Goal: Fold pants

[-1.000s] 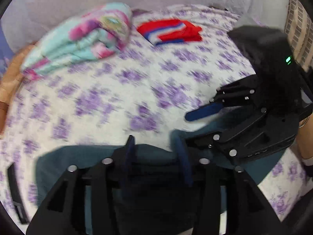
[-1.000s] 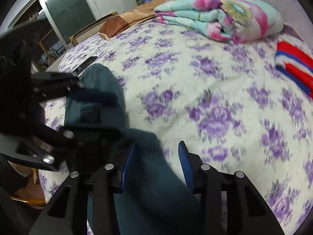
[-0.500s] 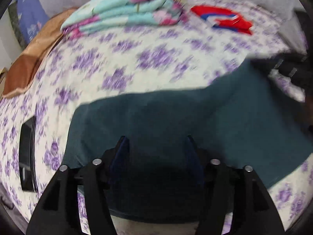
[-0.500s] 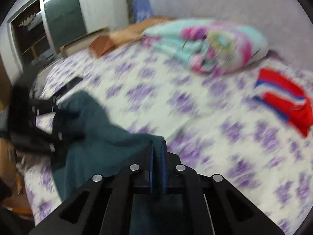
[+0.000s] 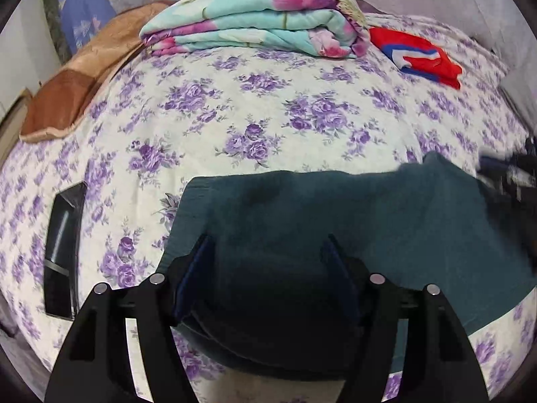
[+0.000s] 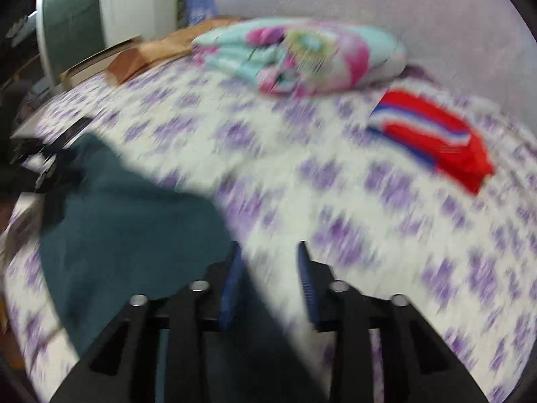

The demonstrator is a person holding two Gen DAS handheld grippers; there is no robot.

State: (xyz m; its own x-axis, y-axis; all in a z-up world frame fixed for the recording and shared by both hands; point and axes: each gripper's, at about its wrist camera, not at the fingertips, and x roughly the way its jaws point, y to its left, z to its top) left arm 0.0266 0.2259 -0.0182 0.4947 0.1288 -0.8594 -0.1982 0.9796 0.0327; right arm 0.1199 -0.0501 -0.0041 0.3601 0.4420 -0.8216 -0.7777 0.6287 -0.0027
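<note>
The dark teal pants point(image 5: 335, 221) are lying on the near part of the bed point(image 5: 268, 117), close to its front edge. They are looking like one broad, fairly flat block, so I am judging that at least one fold is already made; how many layers there are I cannot tell. One or two more folds and some smoothing are probably remaining.

The left gripper point(image 5: 268, 255) is hovering over the left part of the pants, its fingers standing wide apart and holding nothing. The right gripper point(image 6: 268, 258) is at the right end of the pants, above the edge where the cloth is meeting the sheet; its fingers are also parted and gripping nothing, though this view is blurred.

Counting the things on the bed: one pair of pants, one folded flowered blanket point(image 5: 255, 30), one red, white and blue cloth point(image 5: 419, 57), one brown pillow point(image 5: 77, 90) and one black flat object point(image 5: 63, 245) near the left edge.
</note>
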